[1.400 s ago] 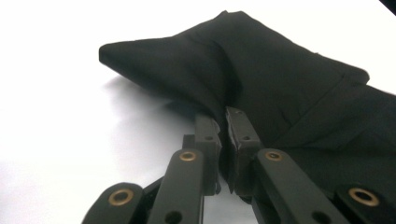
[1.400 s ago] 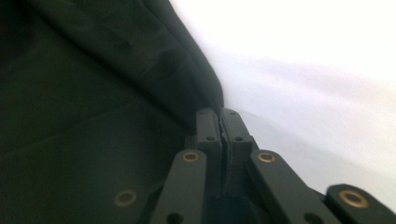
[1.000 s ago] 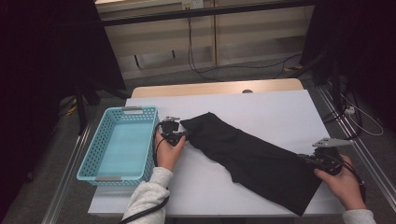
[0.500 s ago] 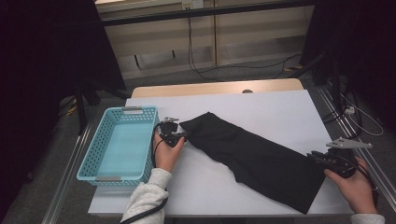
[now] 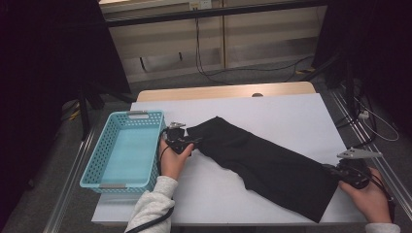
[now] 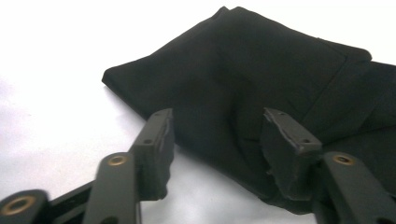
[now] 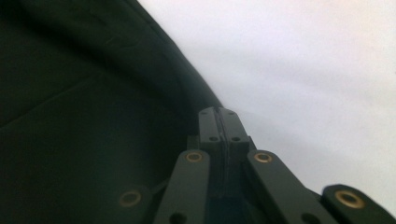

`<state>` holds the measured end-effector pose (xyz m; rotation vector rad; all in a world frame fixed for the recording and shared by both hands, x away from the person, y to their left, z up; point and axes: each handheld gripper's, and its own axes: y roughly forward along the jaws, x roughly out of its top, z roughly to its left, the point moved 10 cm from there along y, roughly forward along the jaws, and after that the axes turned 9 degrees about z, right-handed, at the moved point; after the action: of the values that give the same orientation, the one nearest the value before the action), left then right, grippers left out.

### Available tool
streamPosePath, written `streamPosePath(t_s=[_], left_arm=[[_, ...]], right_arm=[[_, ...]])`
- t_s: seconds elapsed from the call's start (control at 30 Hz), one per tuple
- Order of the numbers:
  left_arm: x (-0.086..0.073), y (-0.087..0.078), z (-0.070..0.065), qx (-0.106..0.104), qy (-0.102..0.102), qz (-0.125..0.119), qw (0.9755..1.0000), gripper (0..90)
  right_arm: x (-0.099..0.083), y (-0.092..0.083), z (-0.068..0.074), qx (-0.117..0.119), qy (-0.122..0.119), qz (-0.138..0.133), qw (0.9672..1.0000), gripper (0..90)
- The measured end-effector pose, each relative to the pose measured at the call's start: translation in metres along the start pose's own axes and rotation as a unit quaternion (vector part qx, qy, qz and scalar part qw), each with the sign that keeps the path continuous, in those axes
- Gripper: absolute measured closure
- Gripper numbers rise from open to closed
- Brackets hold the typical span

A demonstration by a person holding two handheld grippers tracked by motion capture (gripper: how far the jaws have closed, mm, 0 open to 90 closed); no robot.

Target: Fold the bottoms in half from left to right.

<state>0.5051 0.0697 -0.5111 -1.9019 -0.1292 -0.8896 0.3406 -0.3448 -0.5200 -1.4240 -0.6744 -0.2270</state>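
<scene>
A long black cloth (image 5: 262,160) lies spread diagonally across the white table (image 5: 291,111). My left gripper (image 5: 192,141) rests at the cloth's upper left end. Its jaws have just been opening, and in the left gripper view (image 6: 217,121) they stand apart with the folded cloth (image 6: 261,70) lying between them, untouched by the pads. My right gripper (image 5: 331,170) sits at the cloth's lower right end. In the right gripper view (image 7: 218,112) its jaws are pressed together right at the edge of the cloth (image 7: 70,116); I cannot tell whether any fabric is pinched.
A turquoise plastic basket (image 5: 121,116) stands empty at the table's left side, just beside my left hand. Bare white tabletop lies beyond the cloth and in front of it. The right hand is close to the table's right edge.
The right hand and its gripper have shifted slightly to the right along the cloth's end. The left hand has stayed where it was.
</scene>
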Motion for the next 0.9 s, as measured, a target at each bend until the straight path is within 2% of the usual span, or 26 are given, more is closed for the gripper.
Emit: streamPosePath(t_s=[0.1,0.2,0.3,0.4,0.47,0.6,0.63,0.7,0.77,0.8,0.9], left_arm=[[0.001,0.0,0.004,0.014,0.006,-0.004,0.9999,37.2],[0.0,-0.001,0.006,0.011,-0.001,-0.004,0.9999,32.5],[-0.002,-0.001,0.005,0.013,0.001,0.001,0.9999,29.9],[-0.002,-0.001,0.003,0.011,0.007,0.003,0.9999,29.5],[-0.001,-0.002,0.004,0.013,0.008,0.001,0.9999,28.3],[-0.002,-0.001,0.004,0.013,0.006,0.002,0.9999,25.2],[-0.002,-0.001,0.004,0.013,0.006,0.003,0.9999,25.1],[-0.002,-0.001,0.005,0.016,0.01,0.003,0.9998,24.3],[-0.001,-0.001,0.006,0.02,0.01,0.001,0.9998,23.2],[-0.001,-0.001,0.007,0.02,0.01,0.001,0.9998,22.8],[-0.002,-0.001,0.009,0.022,0.008,0.002,0.9997,22.0]], right_arm=[[-0.001,-0.005,-0.003,0.006,0.014,-0.003,0.9999,90.0],[-0.004,-0.013,-0.008,0.012,0.025,-0.005,0.9996,90.0],[-0.007,-0.013,-0.011,0.014,0.033,-0.009,0.9993,88.3],[-0.007,-0.01,-0.01,0.007,0.026,-0.004,0.9996,80.5],[-0.003,-0.011,-0.01,0.006,0.022,-0.013,0.9996,68.8],[-0.006,-0.007,-0.013,-0.002,0.031,-0.006,0.9995,59.2],[-0.009,-0.004,-0.013,-0.002,0.031,0.002,0.9995,59.5],[-0.009,-0.003,-0.012,0.005,0.039,-0.006,0.9992,64.6],[-0.009,-0.004,-0.009,0.021,0.035,-0.003,0.9992,83.1],[-0.009,-0.003,-0.006,0.032,0.029,-0.003,0.9991,87.5],[-0.009,-0.004,-0.005,0.032,0.028,0.001,0.9991,89.0]])
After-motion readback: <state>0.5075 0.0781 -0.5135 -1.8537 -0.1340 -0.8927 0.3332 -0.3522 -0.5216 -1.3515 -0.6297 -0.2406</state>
